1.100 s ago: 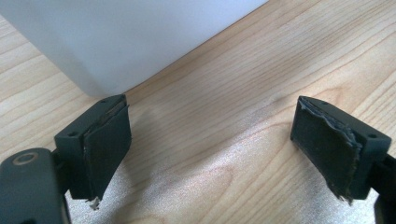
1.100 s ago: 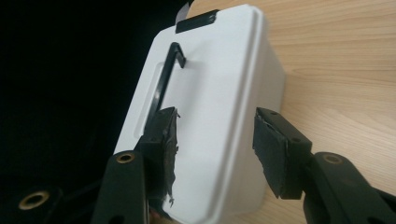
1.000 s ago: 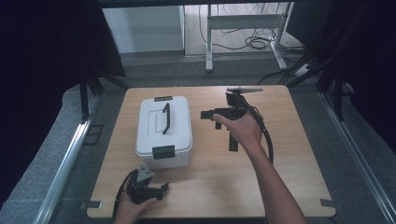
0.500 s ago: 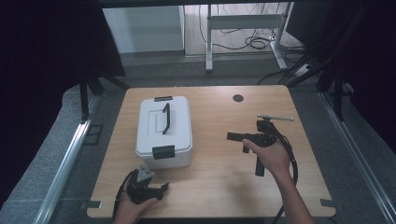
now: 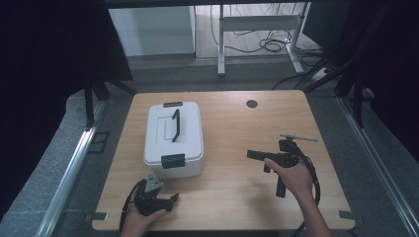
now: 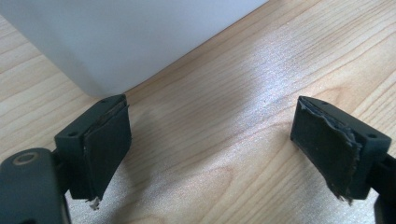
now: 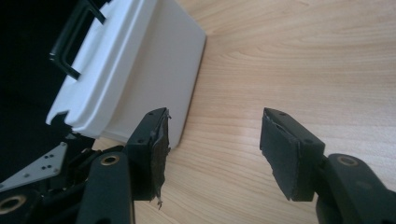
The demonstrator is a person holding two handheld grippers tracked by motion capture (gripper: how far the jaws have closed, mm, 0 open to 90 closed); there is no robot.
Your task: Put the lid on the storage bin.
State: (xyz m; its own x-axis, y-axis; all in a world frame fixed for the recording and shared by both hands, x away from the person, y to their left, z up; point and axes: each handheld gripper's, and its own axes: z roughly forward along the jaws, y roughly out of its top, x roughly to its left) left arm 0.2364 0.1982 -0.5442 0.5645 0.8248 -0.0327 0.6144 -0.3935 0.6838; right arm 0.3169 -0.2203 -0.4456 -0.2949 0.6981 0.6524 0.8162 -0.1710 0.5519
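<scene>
White lidded box (image 5: 173,138) sits at ten o'clock on the wooden table (image 5: 237,197), lid closed. Left gripper (image 5: 170,199) rests at seven o'clock, jaws apart, empty. Right gripper (image 5: 251,154) at four o'clock, jaws just opened, nothing between. Likely approach stage; next, reach the box's handle (image 5: 175,125) or latch (image 5: 173,160).

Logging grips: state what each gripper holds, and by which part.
Nothing. Left gripper and right gripper are both open over bare table, apart from the white box.
</scene>
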